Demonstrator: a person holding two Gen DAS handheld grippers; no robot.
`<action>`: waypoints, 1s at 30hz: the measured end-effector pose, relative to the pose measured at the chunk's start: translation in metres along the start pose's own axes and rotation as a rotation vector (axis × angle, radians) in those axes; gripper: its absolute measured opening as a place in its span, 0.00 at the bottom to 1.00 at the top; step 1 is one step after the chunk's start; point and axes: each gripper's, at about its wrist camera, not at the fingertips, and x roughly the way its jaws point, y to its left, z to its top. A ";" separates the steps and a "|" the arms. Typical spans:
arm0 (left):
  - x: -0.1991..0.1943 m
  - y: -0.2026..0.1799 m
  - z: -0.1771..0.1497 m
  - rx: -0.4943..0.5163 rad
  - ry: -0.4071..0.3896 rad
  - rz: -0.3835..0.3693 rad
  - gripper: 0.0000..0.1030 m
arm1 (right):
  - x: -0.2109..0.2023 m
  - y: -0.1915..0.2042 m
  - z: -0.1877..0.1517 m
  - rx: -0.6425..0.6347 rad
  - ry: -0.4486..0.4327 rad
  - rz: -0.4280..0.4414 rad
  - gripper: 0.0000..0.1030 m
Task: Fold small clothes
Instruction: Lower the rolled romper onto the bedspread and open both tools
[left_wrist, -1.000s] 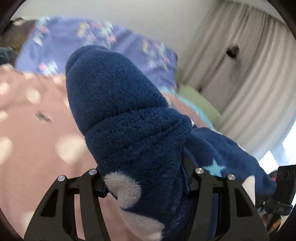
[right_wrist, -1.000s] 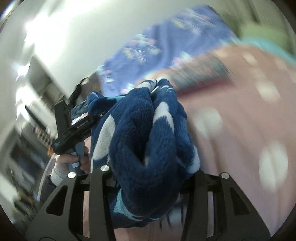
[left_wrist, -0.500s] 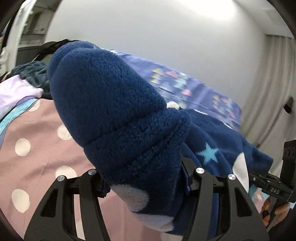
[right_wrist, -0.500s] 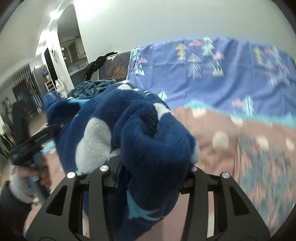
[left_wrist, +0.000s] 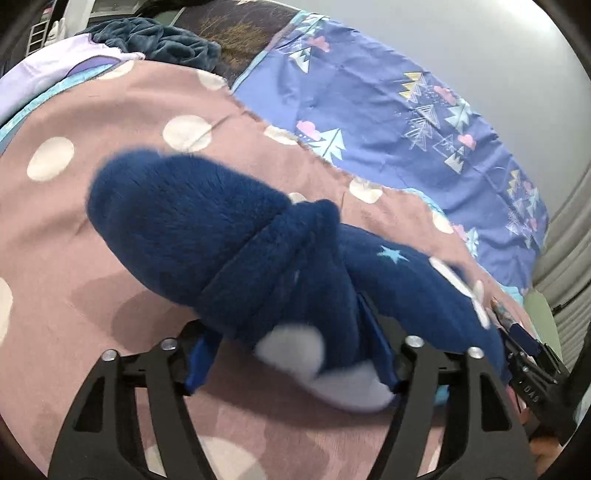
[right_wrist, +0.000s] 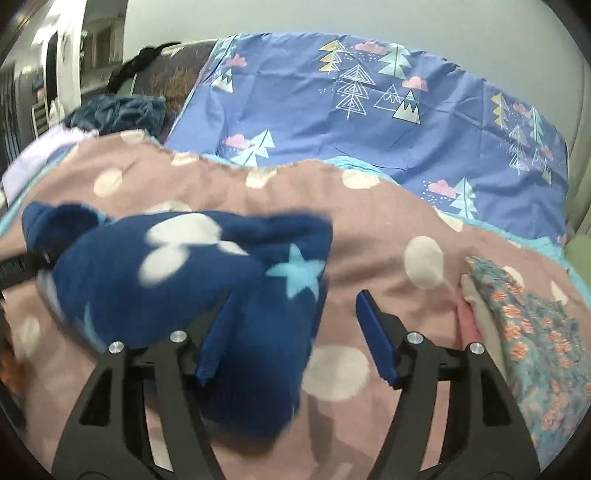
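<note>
Left gripper (left_wrist: 291, 363): jaws closed on a thick bunch of the navy fleece garment (left_wrist: 229, 251). The fabric fills the gap between the blue pads and bulges forward in a rounded fold. White patches of the fleece show at the near edge, just in front of the fingers.

Right gripper (right_wrist: 295, 341): jaws spread apart. The garment (right_wrist: 177, 280) drapes over the left finger (right_wrist: 216, 336) and lies in part of the gap; the right finger (right_wrist: 376, 339) stands clear of it, with pink bedding visible between pad and fabric. Nothing is pinched on this side.

Garment position: low over the pink polka-dot bedspread (right_wrist: 369, 229), spanning between the two grippers. A pale blue star and white spots face up. Motion blur on the fleece edges makes it hard to say whether it fully rests on the spread or hangs just above it.

Surroundings: a blue tree-print sheet (right_wrist: 369, 110) lies at the far side of the spread. A floral-print cloth (right_wrist: 532, 332) sits on the spread to the right of the right gripper, apart from the garment. A dark teal bundle (left_wrist: 155, 40) lies at the far left.
</note>
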 end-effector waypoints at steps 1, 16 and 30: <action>-0.008 -0.002 -0.001 0.029 -0.006 0.007 0.74 | -0.007 -0.003 -0.002 0.003 0.003 0.001 0.72; -0.214 -0.083 -0.145 0.320 -0.222 -0.023 0.99 | -0.274 0.012 -0.145 0.103 -0.196 0.063 0.98; -0.348 -0.135 -0.237 0.473 -0.235 -0.084 0.99 | -0.409 0.013 -0.215 0.225 -0.259 -0.022 0.98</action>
